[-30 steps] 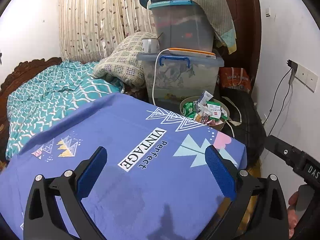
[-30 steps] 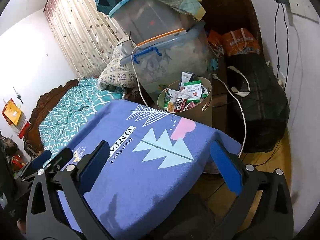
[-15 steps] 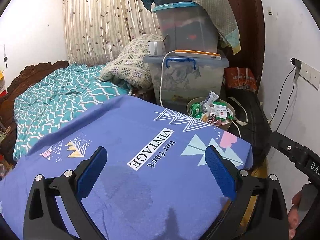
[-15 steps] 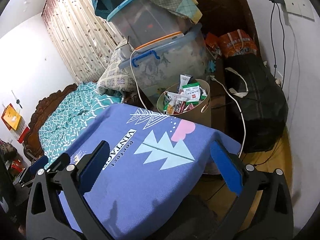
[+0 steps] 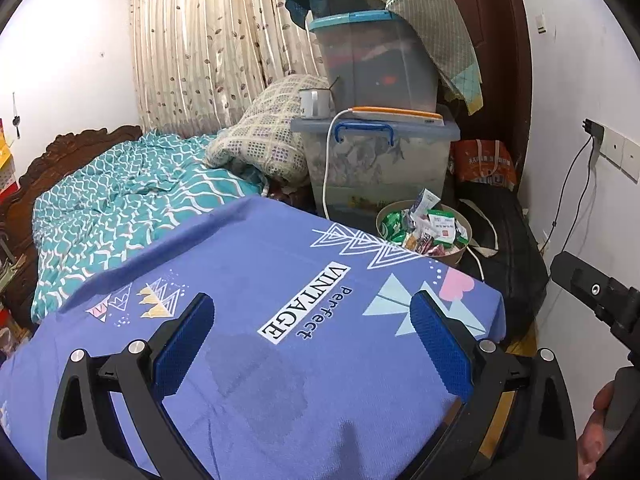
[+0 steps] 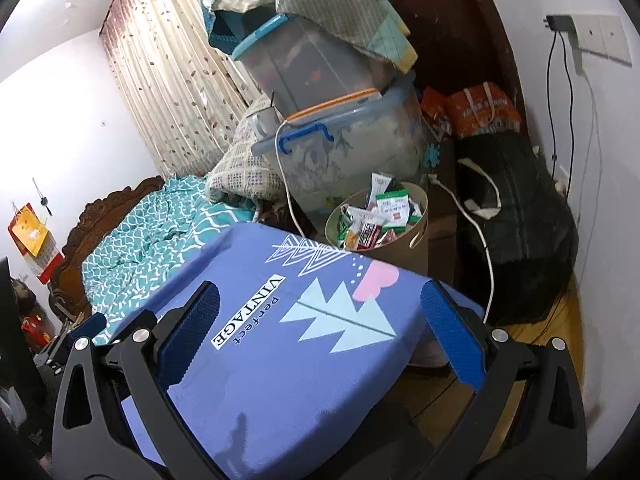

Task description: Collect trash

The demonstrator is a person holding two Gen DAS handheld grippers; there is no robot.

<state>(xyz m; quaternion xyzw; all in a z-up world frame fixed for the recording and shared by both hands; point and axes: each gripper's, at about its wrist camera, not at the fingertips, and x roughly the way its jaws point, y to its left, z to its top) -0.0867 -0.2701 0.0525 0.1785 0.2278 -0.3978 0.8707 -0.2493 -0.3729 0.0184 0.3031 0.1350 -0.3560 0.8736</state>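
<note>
Left wrist view: the left gripper (image 5: 310, 344) has its jaws released, spread wide with nothing between the blue pads (image 5: 442, 346); they hang over the tabletop, which is covered by a purple cloth (image 5: 256, 380) printed with "Perfect VINTAGE" and triangle motifs. A darker patch on the cloth lies between the jaws. Ahead of the jaws and to their right, past the far edge of the cloth, stands a round tan bin (image 5: 456, 254) filled to the rim with snack wrappers (image 5: 426, 230). Behind the bin are two stacked clear storage boxes (image 5: 376, 160), a white cable (image 5: 329, 160) hanging down the front of the lower one. A bed with a teal patterned cover (image 5: 120, 208) lies ahead to the left of the jaws. At the right edge part of the other tool and a hand are seen. Right wrist view: the right gripper (image 6: 320, 332) likewise has its jaws released and holds nothing, poised over the same purple cloth (image 6: 280, 380) near its right-hand corner. The tan bin (image 6: 416, 240) sits ahead, roughly centred between the jaws, just beyond the cloth's far edge, and wrappers (image 6: 380, 216) stick up above its rim. A black bag (image 6: 516, 224) lies on the floor ahead to the right of the jaws, beside the bin.
</note>
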